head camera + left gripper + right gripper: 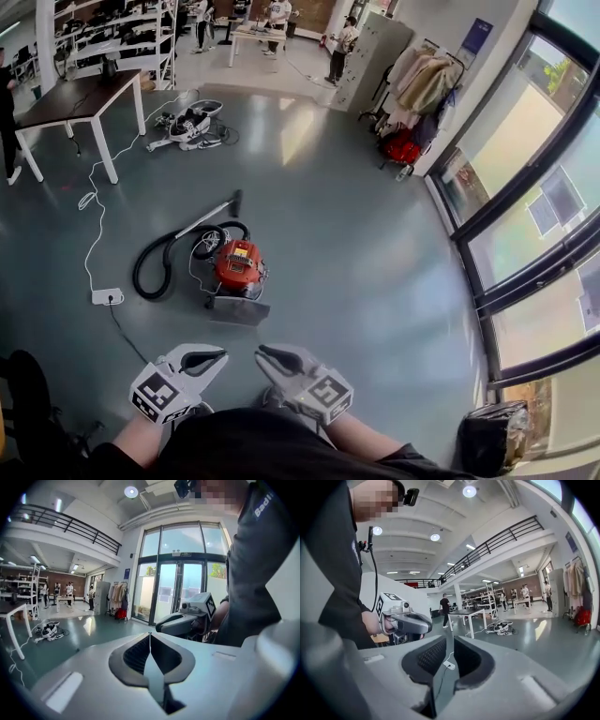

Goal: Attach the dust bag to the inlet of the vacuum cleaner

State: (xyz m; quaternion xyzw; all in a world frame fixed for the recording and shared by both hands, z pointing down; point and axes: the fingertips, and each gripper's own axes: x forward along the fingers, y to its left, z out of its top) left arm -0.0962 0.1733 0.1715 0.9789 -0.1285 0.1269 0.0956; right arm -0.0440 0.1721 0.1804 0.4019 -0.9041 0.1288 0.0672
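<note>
In the head view alone, the red vacuum cleaner (237,265); left gripper (217,357) closed empty, right gripper (266,354) barely parted, empty.

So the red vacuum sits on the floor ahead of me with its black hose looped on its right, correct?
No. The head view shows the black hose looped on the left of the red vacuum, not its right; the rest holds.

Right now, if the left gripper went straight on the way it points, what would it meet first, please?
Probably the right gripper, facing the left gripper close ahead, though depth is unclear.
</note>
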